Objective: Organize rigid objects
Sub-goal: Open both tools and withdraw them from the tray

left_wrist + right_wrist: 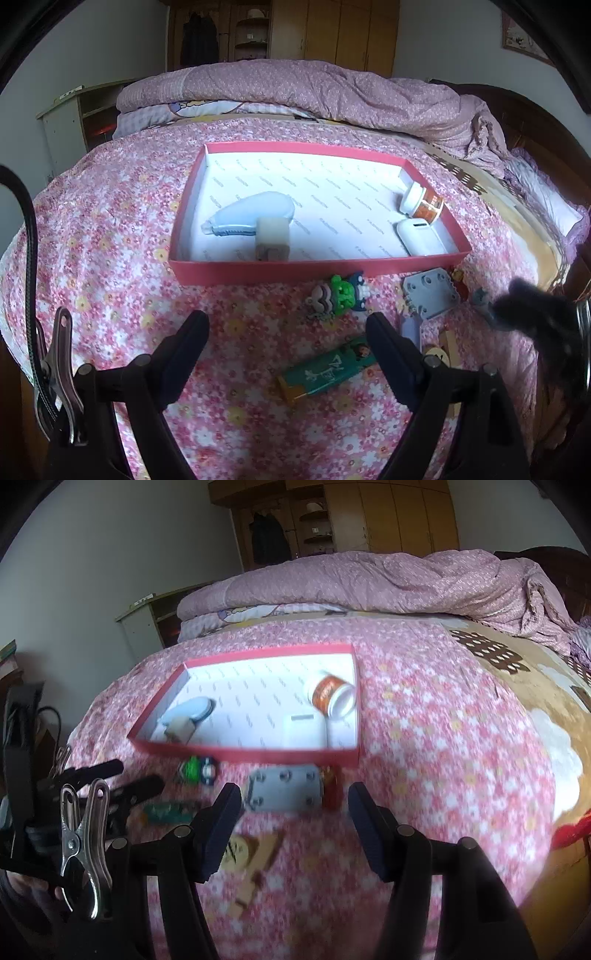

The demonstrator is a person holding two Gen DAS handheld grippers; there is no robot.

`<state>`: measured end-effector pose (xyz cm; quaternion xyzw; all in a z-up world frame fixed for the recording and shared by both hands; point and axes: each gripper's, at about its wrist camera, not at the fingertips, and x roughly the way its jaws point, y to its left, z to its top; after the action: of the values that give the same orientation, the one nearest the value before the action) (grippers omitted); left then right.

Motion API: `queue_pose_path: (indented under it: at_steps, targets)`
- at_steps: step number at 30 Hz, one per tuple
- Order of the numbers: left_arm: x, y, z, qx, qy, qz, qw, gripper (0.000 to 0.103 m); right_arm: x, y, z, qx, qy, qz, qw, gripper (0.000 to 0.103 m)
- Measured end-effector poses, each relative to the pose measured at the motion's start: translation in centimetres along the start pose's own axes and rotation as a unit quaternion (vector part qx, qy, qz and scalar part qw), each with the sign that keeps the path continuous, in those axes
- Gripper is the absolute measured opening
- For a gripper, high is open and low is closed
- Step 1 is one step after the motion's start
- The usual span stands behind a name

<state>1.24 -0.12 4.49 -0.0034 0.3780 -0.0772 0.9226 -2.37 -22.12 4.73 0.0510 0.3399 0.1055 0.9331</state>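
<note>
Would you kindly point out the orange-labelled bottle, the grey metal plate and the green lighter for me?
orange-labelled bottle (424,203): left wrist view, on its orange label.
grey metal plate (430,293): left wrist view, on the middle of its flat face.
green lighter (327,373): left wrist view, on its printed green side.

We found the red tray's (317,271) middle floor bare; its near wall and, seemingly, loose toys (338,295) before it blocked a low approach.
</note>
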Motion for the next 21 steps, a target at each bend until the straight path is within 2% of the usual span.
queue_pose_path:
  at_steps: [9, 12, 21]
  targets:
    - [2.0, -0.7, 0.1, -0.024, 0.01, -0.018, 0.9995, 0.09, -0.6, -0.3, -3.4, -0.025, 0.021, -0.017, 0.999, 0.062]
    - [2.9, -0.9, 0.3, -0.026, 0.01, -0.013, 0.9995, 0.09, 0.1, -0.1, -4.2, -0.033, 0.034, -0.016, 0.999, 0.062]
    - [4.4, -2.7, 0.7, 0.005, 0.007, 0.0, 1.0, 0.086, 1.7, -0.4, -5.7, -0.026, 0.058, -0.009, 0.998, 0.062]
